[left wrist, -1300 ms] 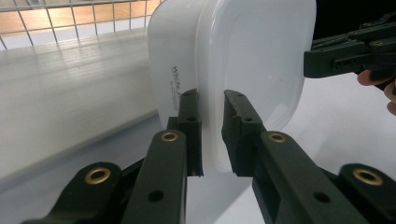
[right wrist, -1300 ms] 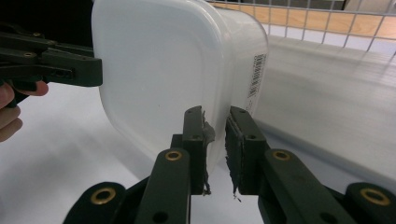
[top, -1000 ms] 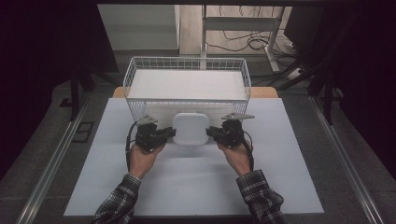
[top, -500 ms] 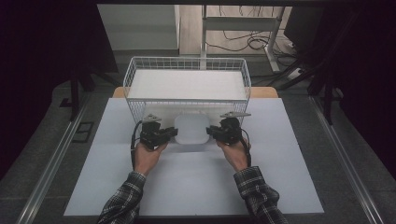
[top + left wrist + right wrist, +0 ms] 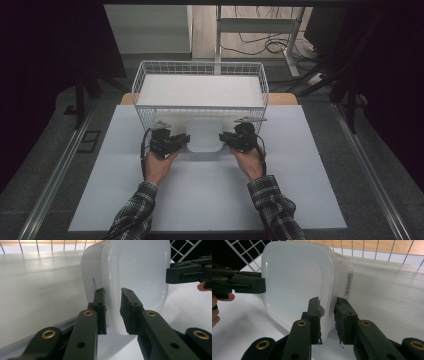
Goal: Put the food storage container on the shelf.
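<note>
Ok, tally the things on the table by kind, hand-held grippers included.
White wire basket: 1
Translucent white plastic container: 1
Black two-jaw grippers: 2, left gripper and right gripper
Total: 4

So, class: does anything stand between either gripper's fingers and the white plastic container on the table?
Nothing visible does. The left gripper and the right gripper each have the rim of the white plastic container between their fingers, and the jaws have just been opening. The wire basket stands directly behind it.
</note>
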`<state>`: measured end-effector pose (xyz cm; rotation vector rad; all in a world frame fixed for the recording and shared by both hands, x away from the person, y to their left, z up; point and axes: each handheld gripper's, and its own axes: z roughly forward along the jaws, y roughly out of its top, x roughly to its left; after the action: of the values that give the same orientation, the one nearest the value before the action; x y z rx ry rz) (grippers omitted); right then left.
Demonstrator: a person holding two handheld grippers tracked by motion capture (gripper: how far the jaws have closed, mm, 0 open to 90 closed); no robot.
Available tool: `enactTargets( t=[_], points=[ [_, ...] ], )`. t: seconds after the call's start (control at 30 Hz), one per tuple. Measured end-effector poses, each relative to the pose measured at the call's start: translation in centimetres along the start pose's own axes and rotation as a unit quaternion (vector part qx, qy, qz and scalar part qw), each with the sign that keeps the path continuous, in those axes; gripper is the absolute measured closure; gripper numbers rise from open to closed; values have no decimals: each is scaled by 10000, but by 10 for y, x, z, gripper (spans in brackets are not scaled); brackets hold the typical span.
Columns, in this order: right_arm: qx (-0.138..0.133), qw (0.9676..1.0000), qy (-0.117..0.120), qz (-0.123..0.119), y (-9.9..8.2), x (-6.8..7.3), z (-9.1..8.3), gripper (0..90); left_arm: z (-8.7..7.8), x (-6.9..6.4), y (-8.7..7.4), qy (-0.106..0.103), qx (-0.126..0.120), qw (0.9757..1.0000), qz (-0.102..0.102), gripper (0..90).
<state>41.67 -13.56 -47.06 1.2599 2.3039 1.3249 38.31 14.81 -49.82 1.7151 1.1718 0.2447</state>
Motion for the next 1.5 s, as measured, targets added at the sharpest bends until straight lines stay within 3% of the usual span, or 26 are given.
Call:
enactTargets(
  t=[0.23,0.27,0.4,0.7,0.83,1.0,1.2,1.37,1.5],
  points=[
    [-119,9998,-175,2,4,1,6,683,5,0,3,188,-157,9996,115,684],
    [-142,9996,-243,-41,4,1,6,682,6,-1,3,325,-150,9991,247,686],
    [-274,9987,-416,-123,4,2,12,679,10,-5,8,590,-239,9969,454,702],
    [-456,9967,-655,-116,9,0,16,727,15,-5,12,851,-358,9940,591,673],
    [-528,9962,-683,-106,10,-3,11,773,9,-8,12,763,-464,9943,577,636],
    [-523,9971,-530,-138,7,-2,3,851,-2,-15,8,724,-403,9935,777,542],
    [-450,9982,-210,-336,0,3,-10,893,-24,-19,-1,551,-444,9944,790,336],
    [-430,9978,50,-494,-6,13,-26,894,-46,-24,-17,258,-412,9956,799,187],
    [-460,9969,222,-598,-12,25,-35,895,-62,-32,-34,268,-369,9945,943,104]
  ],
)
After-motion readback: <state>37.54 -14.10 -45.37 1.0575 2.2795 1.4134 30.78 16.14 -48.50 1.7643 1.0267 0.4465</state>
